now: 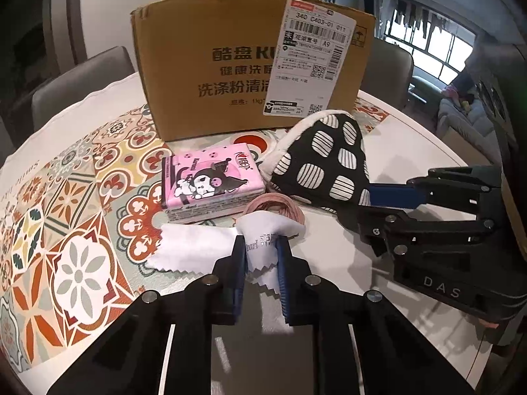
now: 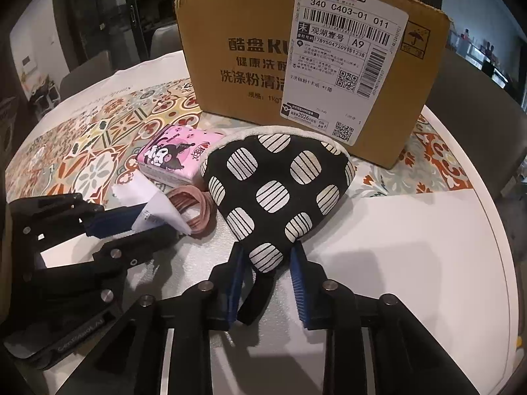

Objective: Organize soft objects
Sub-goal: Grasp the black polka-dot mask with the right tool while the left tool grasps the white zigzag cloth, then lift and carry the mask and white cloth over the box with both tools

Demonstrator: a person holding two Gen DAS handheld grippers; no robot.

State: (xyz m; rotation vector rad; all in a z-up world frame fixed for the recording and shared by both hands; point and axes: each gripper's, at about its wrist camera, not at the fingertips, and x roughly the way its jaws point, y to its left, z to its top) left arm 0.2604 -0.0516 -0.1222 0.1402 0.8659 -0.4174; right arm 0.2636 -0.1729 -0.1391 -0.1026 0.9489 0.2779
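1. Left gripper point(image 1: 262, 250) pinched tight on the white lens cloth point(image 1: 184, 247) — pads clamped on a bunched fold at its middle, zigzag edges hanging loose to either side.
2. Right gripper point(image 2: 268, 265) closed in on the near tip of the black spotted oven mitt point(image 2: 276, 191); left pad against the fabric, right pad apparently with a sliver of gap, so grip looks partial at best.
3. Both items low over the white table point(image 2: 411, 230), near its front edge; rest of the pile just beside them: pink tissue pack point(image 1: 206, 186) and a bundle of pink hair ties point(image 1: 276, 205).
4. Risk — hair ties touching the cloth's far side; likely to snag or get dragged along on lift.
5. Risk — mitt held only by the tip; bulky body could sag, slip out, or sweep the hair ties and tissue pack.
6. Risk — thin cloth pinched on one fold; could slide free if yanked.
7. Risk — the two grippers close together; crossing paths could cause a bump.
8. Container: cardboard box point(image 1: 230, 72) upright behind the pile on the patterned mat point(image 1: 82, 197), shipping label on the front; top and inside out of sight, contents impossible to tell.
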